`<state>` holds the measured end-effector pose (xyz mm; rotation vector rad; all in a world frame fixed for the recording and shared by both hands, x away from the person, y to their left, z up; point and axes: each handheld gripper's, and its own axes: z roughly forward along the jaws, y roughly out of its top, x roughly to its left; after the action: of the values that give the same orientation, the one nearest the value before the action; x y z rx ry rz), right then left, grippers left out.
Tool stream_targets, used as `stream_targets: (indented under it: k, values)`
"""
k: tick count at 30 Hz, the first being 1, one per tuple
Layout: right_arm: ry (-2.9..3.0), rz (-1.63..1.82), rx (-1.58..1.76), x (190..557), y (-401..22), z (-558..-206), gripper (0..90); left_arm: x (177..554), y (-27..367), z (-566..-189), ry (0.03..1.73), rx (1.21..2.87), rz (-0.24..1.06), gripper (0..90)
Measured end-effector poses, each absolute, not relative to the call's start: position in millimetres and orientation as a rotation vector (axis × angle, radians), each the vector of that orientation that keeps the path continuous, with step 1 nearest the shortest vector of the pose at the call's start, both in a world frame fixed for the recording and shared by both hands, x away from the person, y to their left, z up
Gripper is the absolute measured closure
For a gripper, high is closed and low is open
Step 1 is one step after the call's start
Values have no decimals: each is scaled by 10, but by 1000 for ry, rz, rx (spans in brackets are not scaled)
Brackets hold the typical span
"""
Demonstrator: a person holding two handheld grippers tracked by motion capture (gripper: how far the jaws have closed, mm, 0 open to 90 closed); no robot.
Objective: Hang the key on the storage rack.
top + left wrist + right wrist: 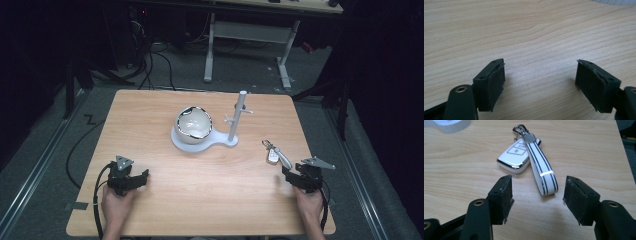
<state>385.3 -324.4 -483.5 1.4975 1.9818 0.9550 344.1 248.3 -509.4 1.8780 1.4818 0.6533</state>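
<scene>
Right claw (537, 200) spread before the key fob (514, 156), strap (541, 172) lying between the jaws' line of reach.
In the right gripper view the two black jaws are held wide apart and low over the table (461, 177), with nothing between them; the fob is seen at 12 o'clock from the claw, just beyond the tips, with the strap trailing toward 1 o'clock. In the high view the fob (274, 155) is found at about 11 o'clock from the right claw (295, 176), and the stand (235, 122) with its bowl (193, 124) at 12 o'clock on the table. The left claw (540, 80) is likewise spread, empty, over bare wood. A clean pick would probably be got by the strap being straddled squarely before closing, the jaws kept clear of the wood.
</scene>
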Motion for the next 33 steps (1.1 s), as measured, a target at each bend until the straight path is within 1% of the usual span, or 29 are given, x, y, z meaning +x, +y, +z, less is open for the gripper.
stream_targets:
  k: [22, 33]
  values:
    - [1999, 1008, 1450, 4070, -3027, -4645, 389, 3441, 2483, -5094, 1482, 1878, 653, 240]
    - [2004, 1000, 1444, 4192, -2932, -4610, 381, 3441, 2483, -5094, 1482, 1878, 653, 240]
